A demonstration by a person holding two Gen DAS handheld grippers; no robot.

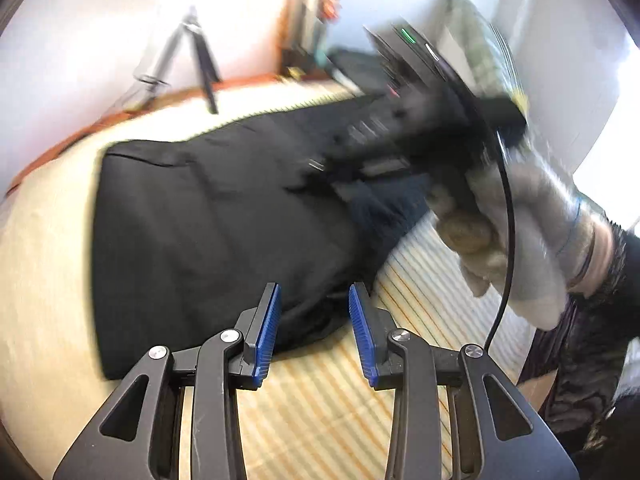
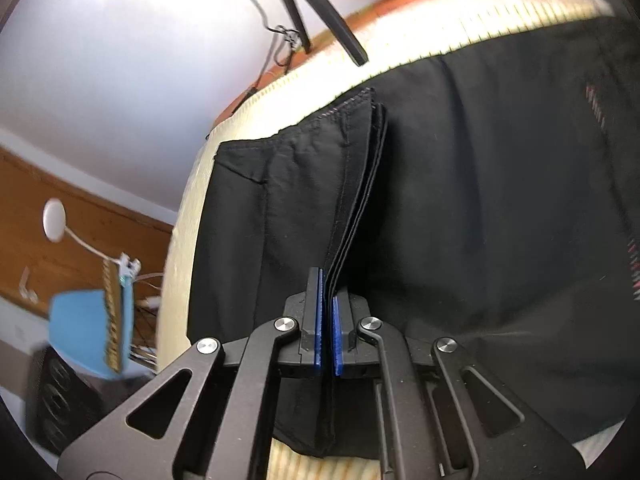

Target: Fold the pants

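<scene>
Black pants (image 1: 208, 216) lie spread on a cream striped bed (image 1: 320, 408). My left gripper (image 1: 314, 300) is open and empty, just above the near edge of the pants. In the left wrist view my right gripper (image 1: 320, 168), blurred and held by a gloved hand (image 1: 516, 224), reaches over the pants from the right. In the right wrist view my right gripper (image 2: 327, 288) is shut on a stacked edge of the pants (image 2: 356, 192) and lifts those layers above the flat cloth (image 2: 500, 200).
A tripod (image 1: 196, 52) stands on the far side of the bed by the white wall; it also shows in the right wrist view (image 2: 320, 8). A blue object (image 2: 92, 332) and a wooden panel (image 2: 80, 240) lie off the bed's left edge.
</scene>
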